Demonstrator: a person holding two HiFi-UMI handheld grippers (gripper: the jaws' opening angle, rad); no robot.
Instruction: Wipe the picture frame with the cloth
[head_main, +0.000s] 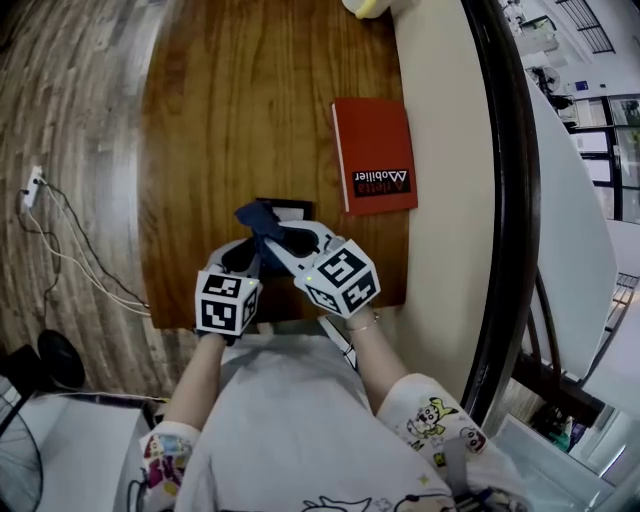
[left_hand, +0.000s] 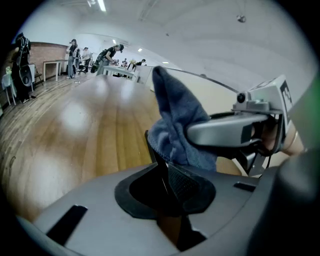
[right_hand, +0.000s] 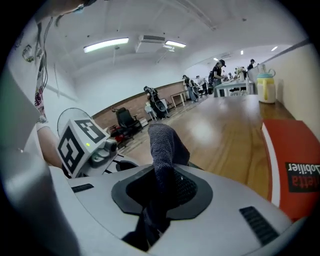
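Person: white T-shirt (head_main: 285, 420), cartoon prints on both short sleeves (head_main: 430, 415); thin bracelet (head_main: 365, 325) at right wrist. Left gripper (head_main: 245, 250) and right gripper (head_main: 275, 240): pale grey shells, black textured pads (left_hand: 185, 182), each bearing a white cube (head_main: 343, 277) with black square markers

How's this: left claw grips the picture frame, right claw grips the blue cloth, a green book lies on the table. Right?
The book is red, not green; the head view shows it. The rest holds: the left claw grips the picture frame, the right claw grips the blue cloth, a red book lies on the table.
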